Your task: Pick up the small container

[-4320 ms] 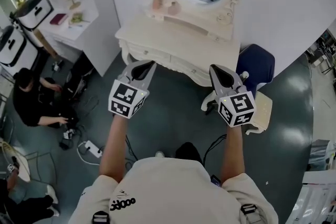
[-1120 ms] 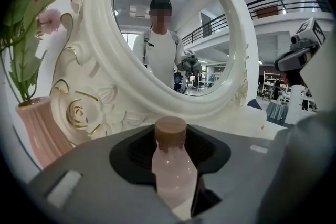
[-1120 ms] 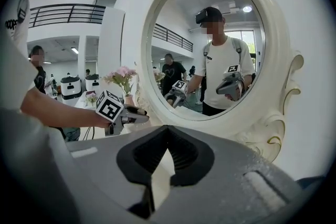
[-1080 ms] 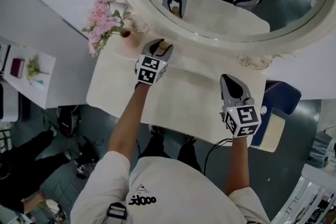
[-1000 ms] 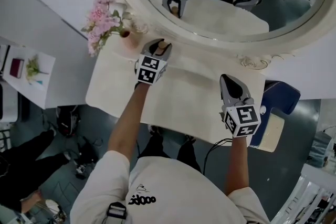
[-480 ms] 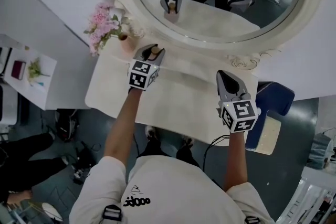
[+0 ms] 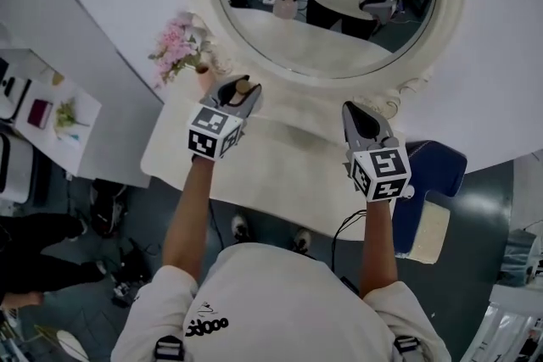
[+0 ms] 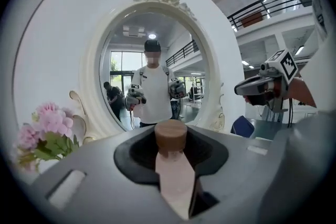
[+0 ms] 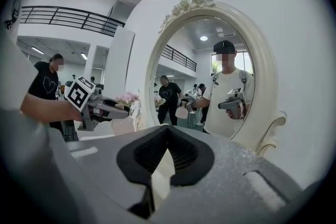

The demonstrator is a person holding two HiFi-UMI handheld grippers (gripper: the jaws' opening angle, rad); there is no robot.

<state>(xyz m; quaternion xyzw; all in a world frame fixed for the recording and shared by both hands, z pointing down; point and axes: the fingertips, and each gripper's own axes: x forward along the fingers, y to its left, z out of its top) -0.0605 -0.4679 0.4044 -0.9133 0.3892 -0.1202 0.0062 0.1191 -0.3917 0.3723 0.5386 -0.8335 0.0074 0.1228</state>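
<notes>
My left gripper (image 7: 235, 89) is shut on the small container (image 8: 176, 182), a pale pink bottle with a round brown cap (image 8: 170, 135). The cap (image 7: 243, 86) sticks up between the jaws in the head view. The bottle hangs above the back left of the white vanity table (image 7: 280, 174), in front of the oval mirror (image 7: 331, 21). My right gripper (image 7: 351, 111) hovers over the table's right side, its jaws together with nothing between them (image 9: 168, 128). It also shows at the right of the left gripper view as a raised right gripper (image 8: 262, 86).
A vase of pink flowers (image 7: 176, 42) stands at the table's back left corner, close to the left gripper. A blue seat (image 7: 428, 174) sits beside the table's right end. White shelves (image 7: 34, 110) stand at far left. The mirror reflects the person and both grippers.
The left gripper has risen off the tabletop with the container in it and drawn slightly away from the mirror. The right gripper has risen too, still shut.
</notes>
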